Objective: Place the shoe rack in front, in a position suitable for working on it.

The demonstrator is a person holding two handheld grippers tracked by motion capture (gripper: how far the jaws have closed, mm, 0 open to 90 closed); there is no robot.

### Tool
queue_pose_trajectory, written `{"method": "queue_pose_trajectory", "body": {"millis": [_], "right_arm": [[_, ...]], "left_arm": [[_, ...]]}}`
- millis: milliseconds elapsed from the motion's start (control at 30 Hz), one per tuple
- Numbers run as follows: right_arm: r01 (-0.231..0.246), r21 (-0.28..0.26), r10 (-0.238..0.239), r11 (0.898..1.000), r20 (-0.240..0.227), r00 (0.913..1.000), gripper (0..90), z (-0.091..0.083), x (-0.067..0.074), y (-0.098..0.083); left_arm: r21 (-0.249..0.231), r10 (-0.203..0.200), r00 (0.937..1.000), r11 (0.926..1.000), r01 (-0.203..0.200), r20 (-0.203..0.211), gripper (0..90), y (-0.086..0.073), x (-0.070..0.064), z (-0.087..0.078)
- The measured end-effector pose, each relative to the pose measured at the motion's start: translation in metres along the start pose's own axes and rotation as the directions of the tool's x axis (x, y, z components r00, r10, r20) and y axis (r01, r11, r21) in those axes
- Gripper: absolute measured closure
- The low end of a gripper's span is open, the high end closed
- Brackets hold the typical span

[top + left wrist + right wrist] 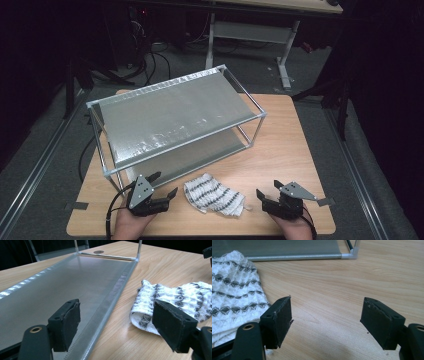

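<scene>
Dim lab: cables (pixel 155 60), desk frame (pixel 285 45), carpet (pixel 40 145).

We see a light wooden table (pixel 295 150) carrying a two-tier rack of thin silver metal rods with grey fabric shelves (pixel 175 117), set at an angle beyond both tongs. The left black two-jaw gripper (pixel 165 186), held in a hand at the near edge, sits just in front of the rack's near left corner, its jaws spread apart with nothing between them. The right black two-jaw gripper (pixel 269 189) rests near the table's near right edge, its jaws likewise apart and empty. Between the two tongs lies a folded white knitted cloth with dark zigzag stripes (pixel 214 196), just beside the left tongs and apart from the right.
</scene>
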State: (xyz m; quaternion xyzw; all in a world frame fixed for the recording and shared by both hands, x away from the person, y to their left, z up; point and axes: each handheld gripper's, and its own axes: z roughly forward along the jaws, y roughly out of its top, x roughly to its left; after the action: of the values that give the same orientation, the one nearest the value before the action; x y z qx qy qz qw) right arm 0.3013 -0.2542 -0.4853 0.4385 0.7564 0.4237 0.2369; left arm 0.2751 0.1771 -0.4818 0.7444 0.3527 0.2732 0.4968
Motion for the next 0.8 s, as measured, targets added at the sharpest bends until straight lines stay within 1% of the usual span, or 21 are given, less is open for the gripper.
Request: {"method": "queue_pose_trajectory", "body": {"millis": [200, 367, 500, 567, 600, 633, 667, 700, 733, 767, 800], "right_arm": [[0.001, 0.005, -0.001, 1.0, -0.003, 1.0, 23.2, 0.001, 0.002, 0.0], [0.012, 0.004, -0.012, 1.0, -0.004, 0.9999, 22.9, 0.0, 0.003, 0.001], [0.064, 0.002, -0.064, 0.998, -0.013, 0.9979, 22.2, 0.0, 0.008, 0.004], [0.089, 0.007, -0.089, 0.996, -0.028, 0.9956, 22.3, 0.0, 0.012, 0.005], [0.1, 0.011, -0.099, 0.995, -0.032, 0.9946, 22.4, 0.0, 0.015, 0.006], [0.1, 0.011, -0.099, 0.995, -0.032, 0.9946, 22.4, 0.0, 0.015, 0.006], [0.129, 0.011, -0.128, 0.992, -0.05, 0.9905, 23.4, -0.001, 0.021, 0.009], [0.129, 0.011, -0.128, 0.992, -0.05, 0.9905, 23.4, -0.001, 0.021, 0.009], [0.152, 0.007, -0.152, 0.988, -0.059, 0.9867, 24.6, -0.002, 0.027, 0.011], [0.152, 0.007, -0.152, 0.988, -0.059, 0.9867, 24.6, -0.002, 0.027, 0.011], [0.181, -0.002, -0.181, 0.983, -0.067, 0.9812, 24.7, -0.002, 0.034, 0.014]], "left_arm": [[0.008, -0.002, 1.0, 1.0, 0.002, 0.002, 20.7, 0.0, 0.0, 0.001], [0.012, -0.002, 1.0, 0.9999, 0.002, 0.001, 19.6, 0.001, -0.001, 0.002], [0.006, -0.004, 1.0, 1.0, 0.004, -0.001, 19.2, 0.001, -0.001, 0.001], [0.009, -0.004, 1.0, 0.9999, 0.004, 0.0, 19.2, 0.001, -0.001, 0.002], [0.01, -0.005, 1.0, 0.9999, 0.005, -0.001, 19.2, 0.001, -0.001, 0.002], [0.01, -0.005, 1.0, 0.9999, 0.005, -0.001, 19.1, 0.001, -0.001, 0.002], [0.016, -0.004, 1.0, 0.9999, 0.004, -0.002, 19.1, 0.002, -0.001, 0.002], [0.016, -0.004, 1.0, 0.9999, 0.004, -0.002, 19.2, 0.002, -0.001, 0.002], [0.022, -0.003, 1.0, 0.9998, 0.003, -0.001, 19.2, 0.002, -0.001, 0.003], [0.022, -0.003, 1.0, 0.9998, 0.003, -0.001, 19.4, 0.002, -0.001, 0.003], [0.029, 0.001, 1.0, 0.9996, -0.001, -0.001, 19.6, 0.002, -0.002, 0.003]]}}
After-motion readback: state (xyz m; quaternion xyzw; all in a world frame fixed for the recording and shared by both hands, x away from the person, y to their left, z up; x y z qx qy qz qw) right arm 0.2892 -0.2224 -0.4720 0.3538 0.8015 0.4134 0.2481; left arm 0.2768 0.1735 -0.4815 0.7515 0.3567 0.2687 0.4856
